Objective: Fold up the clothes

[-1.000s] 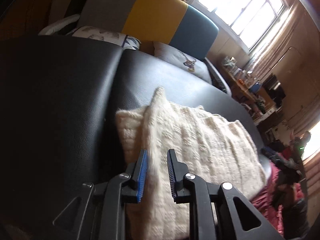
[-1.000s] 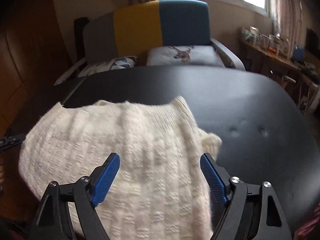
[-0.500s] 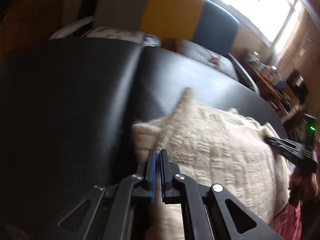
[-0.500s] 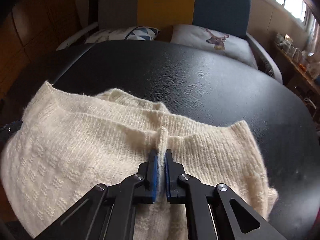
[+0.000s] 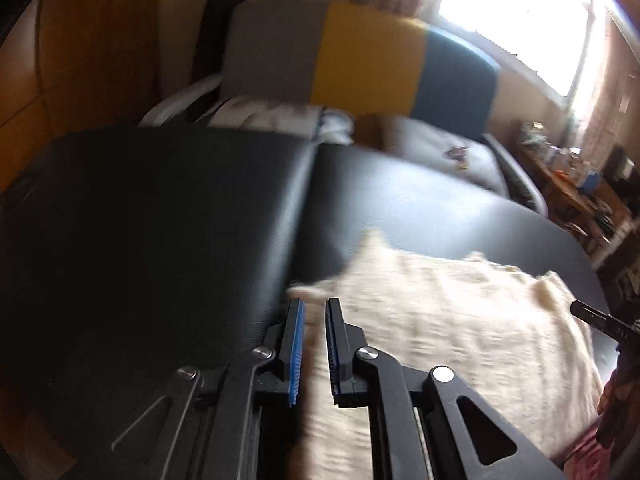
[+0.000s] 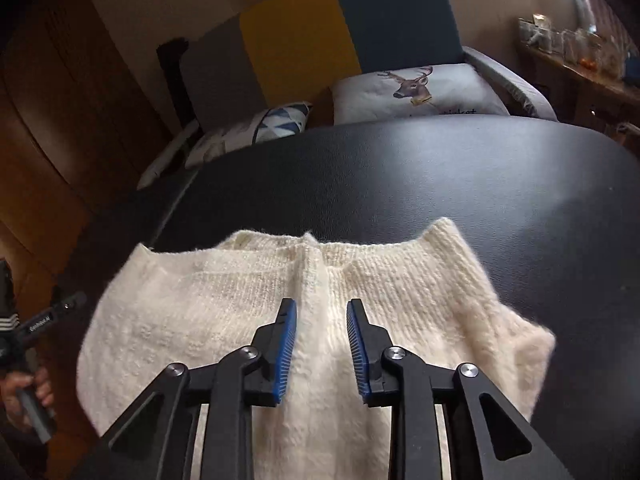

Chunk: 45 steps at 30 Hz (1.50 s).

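A cream knitted sweater (image 5: 460, 320) (image 6: 200, 320) lies on the black padded table (image 5: 160, 240) (image 6: 480, 184). My left gripper (image 5: 314, 314) hovers at the sweater's left corner. Its jaws are opening with a narrow gap, and blurred knit shows between them. My right gripper (image 6: 322, 312) is over the far hem. Its jaws are opening too, and a raised ridge of knit (image 6: 314, 264) stands between them, free of the pads. The right gripper's tip (image 5: 592, 316) shows at the sweater's right edge. A hand (image 6: 24, 392) holds the left gripper (image 6: 52, 312) at the sweater's left.
Behind the table stands an armchair (image 6: 304, 40) with a grey, yellow and blue back and two cushions, one with a deer print (image 6: 416, 88). A cluttered wooden shelf (image 5: 572, 176) runs along the right wall. Red cloth (image 5: 580, 448) lies at the near right.
A second ago both grippers stood open over the sweater, then each pinched the knit. Now both pairs of jaws have parted again, leaving a pinched ridge at the far hem.
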Each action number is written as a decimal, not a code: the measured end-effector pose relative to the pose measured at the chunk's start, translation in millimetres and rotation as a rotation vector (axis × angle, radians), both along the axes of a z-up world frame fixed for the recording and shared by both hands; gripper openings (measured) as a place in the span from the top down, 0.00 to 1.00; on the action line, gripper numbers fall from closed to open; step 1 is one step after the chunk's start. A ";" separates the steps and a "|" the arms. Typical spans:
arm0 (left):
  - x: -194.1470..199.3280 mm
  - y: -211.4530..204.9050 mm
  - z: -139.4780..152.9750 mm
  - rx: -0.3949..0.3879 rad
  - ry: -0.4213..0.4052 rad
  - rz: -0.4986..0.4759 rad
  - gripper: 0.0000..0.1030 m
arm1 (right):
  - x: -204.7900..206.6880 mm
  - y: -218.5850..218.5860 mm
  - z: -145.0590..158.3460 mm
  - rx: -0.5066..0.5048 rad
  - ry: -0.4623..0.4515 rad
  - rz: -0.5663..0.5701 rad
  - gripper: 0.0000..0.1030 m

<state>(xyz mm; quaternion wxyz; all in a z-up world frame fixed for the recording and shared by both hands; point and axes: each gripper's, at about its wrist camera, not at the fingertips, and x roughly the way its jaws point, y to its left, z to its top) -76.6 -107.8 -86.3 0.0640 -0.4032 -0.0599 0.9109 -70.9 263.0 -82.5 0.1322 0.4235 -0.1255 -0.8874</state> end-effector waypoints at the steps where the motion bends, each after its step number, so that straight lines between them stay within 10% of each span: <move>1: 4.8 14.1 -0.1 -0.003 0.011 -0.065 0.90 | 10.2 9.5 2.8 -0.010 -0.001 -0.003 0.67; 9: 1.0 21.3 -57.0 -0.029 -0.137 -0.120 0.91 | 60.2 47.2 -37.4 0.140 -0.122 0.022 0.69; 16: -21.1 21.3 -44.1 -0.239 -0.165 -0.095 0.92 | 94.6 73.9 -12.5 -0.100 -0.056 0.003 0.65; 18: -27.9 18.9 -31.3 -0.196 -0.169 -0.070 0.92 | 113.9 87.0 -5.0 -0.187 -0.047 0.044 0.55; 23: -10.9 72.4 4.5 0.015 -0.078 -0.274 0.92 | 144.5 94.3 -14.0 -0.272 -0.051 0.137 0.49; 31: 31.6 207.9 11.2 0.019 -0.038 -0.707 0.92 | 132.4 88.0 -36.0 -0.323 -0.076 0.213 0.43; 39: 14.1 267.9 -12.3 -0.007 -0.105 -0.804 0.92 | 113.3 71.8 -41.6 -0.487 -0.139 0.445 0.37; 45: -1.3 287.4 -53.3 -0.061 -0.212 -0.806 0.90 | 109.5 47.6 -68.6 -0.320 -0.349 0.625 0.46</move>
